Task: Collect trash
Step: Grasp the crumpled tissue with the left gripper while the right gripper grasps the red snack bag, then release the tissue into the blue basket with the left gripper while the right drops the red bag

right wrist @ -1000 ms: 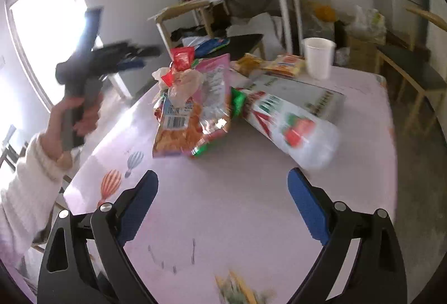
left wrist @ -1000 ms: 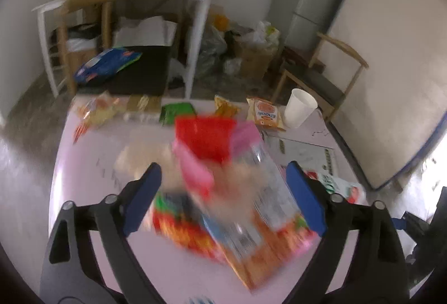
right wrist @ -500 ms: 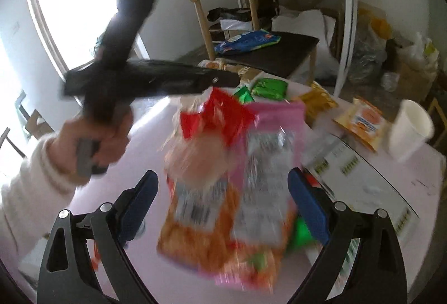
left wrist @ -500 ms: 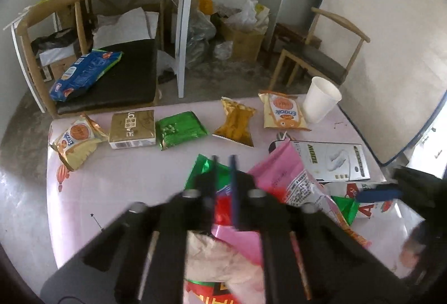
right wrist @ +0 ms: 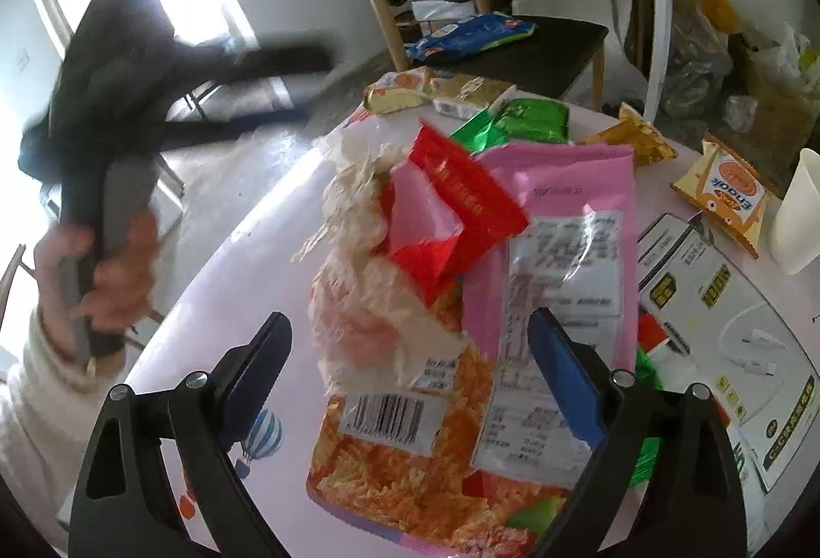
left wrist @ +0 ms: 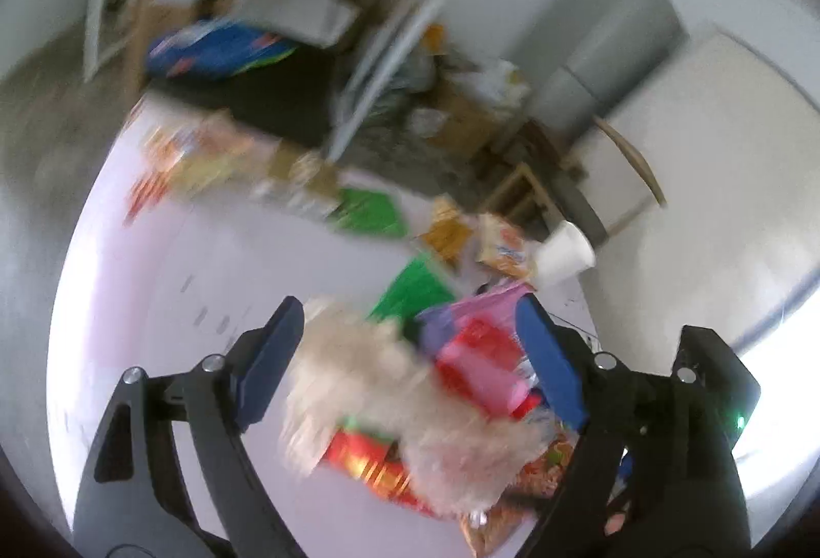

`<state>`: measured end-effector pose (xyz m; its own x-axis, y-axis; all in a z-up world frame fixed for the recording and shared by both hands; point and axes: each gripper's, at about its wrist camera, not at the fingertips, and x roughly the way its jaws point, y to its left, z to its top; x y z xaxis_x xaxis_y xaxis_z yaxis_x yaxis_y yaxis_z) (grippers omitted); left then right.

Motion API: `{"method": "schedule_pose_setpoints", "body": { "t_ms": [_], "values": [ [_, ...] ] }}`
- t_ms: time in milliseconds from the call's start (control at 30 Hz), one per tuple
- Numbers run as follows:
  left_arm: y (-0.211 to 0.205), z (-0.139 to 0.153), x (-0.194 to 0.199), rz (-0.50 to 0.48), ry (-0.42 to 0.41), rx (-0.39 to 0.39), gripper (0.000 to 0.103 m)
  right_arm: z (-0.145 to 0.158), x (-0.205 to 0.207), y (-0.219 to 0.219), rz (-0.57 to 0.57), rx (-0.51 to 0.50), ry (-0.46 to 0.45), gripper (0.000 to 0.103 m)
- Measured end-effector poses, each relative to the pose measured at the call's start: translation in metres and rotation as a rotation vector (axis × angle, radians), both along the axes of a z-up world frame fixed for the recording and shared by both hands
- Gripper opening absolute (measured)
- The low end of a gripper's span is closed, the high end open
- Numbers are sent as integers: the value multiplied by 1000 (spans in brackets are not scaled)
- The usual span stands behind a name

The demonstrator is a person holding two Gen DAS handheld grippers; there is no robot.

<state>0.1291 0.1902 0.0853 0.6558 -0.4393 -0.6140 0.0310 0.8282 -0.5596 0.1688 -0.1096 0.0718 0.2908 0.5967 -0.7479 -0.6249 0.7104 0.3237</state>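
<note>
A heap of trash lies on the pale pink table (right wrist: 215, 302): an orange noodle bag (right wrist: 405, 450), a pink bag (right wrist: 564, 220), a red wrapper (right wrist: 461, 199) and crumpled tissue (right wrist: 359, 281). My right gripper (right wrist: 410, 368) hovers open just in front of the heap, and its pads touch nothing. The left wrist view is blurred. There my left gripper (left wrist: 412, 353) has its jaws opening wide over the tissue (left wrist: 389, 384) and red wrapper (left wrist: 476, 368), which sit between the fingers without being pressed. A hand (right wrist: 118, 271) holds that gripper at the table's left edge.
More packets lie farther back: green (right wrist: 533, 120), gold (right wrist: 635, 138), an orange snack packet (right wrist: 728, 194). A paper cup (right wrist: 799, 214) and a white box (right wrist: 717, 327) sit to the right. Behind are a black stool with a blue bag (right wrist: 471, 33), a chair and a white table.
The left gripper, open a second ago, was shut over the heap half a second ago and now stands open again, rolled sideways. The right gripper came closer to the heap, then held still.
</note>
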Motion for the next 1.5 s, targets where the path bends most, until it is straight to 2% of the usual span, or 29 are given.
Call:
{"method": "schedule_pose_setpoints", "body": {
  "t_ms": [67,100,133,200,267,300,333,367,400,433,567,700,800,867,900,967,1033,1300,1500],
  "values": [
    [5,-23,-1,-8,100,-104,79,2,12,-2,-29,26,18,91],
    [5,-30,-1,-1,130,-125,79,4,19,-4,-45,48,36,91],
    [4,-36,1,1,152,-143,79,5,23,-4,-55,56,40,91],
    [-2,-45,7,3,178,-125,78,8,31,-3,-84,60,28,91],
    [-6,-51,10,-1,187,-132,58,8,40,0,-104,54,28,91],
    [-8,-55,10,-10,197,-151,35,7,42,2,-111,50,30,91],
    [-8,-57,9,-10,201,-157,18,6,45,4,-121,46,36,91],
    [-7,-58,7,-9,202,-164,13,5,47,6,-127,44,47,91],
    [-7,-58,4,-11,201,-169,4,3,50,8,-132,44,54,91],
    [-5,-58,0,-6,196,-165,2,2,52,9,-138,46,60,88],
    [11,-45,-24,17,148,-184,1,-5,60,11,-189,39,65,76],
    [27,-27,-49,35,92,-174,1,-12,63,16,-183,54,81,76],
    [31,-17,-62,43,64,-168,1,-16,57,22,-180,7,30,67],
    [32,-11,-72,46,42,-165,1,-20,52,26,-168,-39,0,51],
    [31,-9,-73,49,34,-161,1,-23,50,27,-167,-66,-7,48],
    [31,-5,-79,53,20,-154,1,-25,45,29,-166,-102,-27,28],
    [31,-1,-85,56,13,-151,1,-27,41,29,-174,-123,-44,19],
    [26,19,-106,68,-31,-118,1,-4,32,5,-220,-13,-39,13],
    [-1,45,-135,24,-82,-82,1,41,0,-43,-274,131,-74,13]
  ]
}}
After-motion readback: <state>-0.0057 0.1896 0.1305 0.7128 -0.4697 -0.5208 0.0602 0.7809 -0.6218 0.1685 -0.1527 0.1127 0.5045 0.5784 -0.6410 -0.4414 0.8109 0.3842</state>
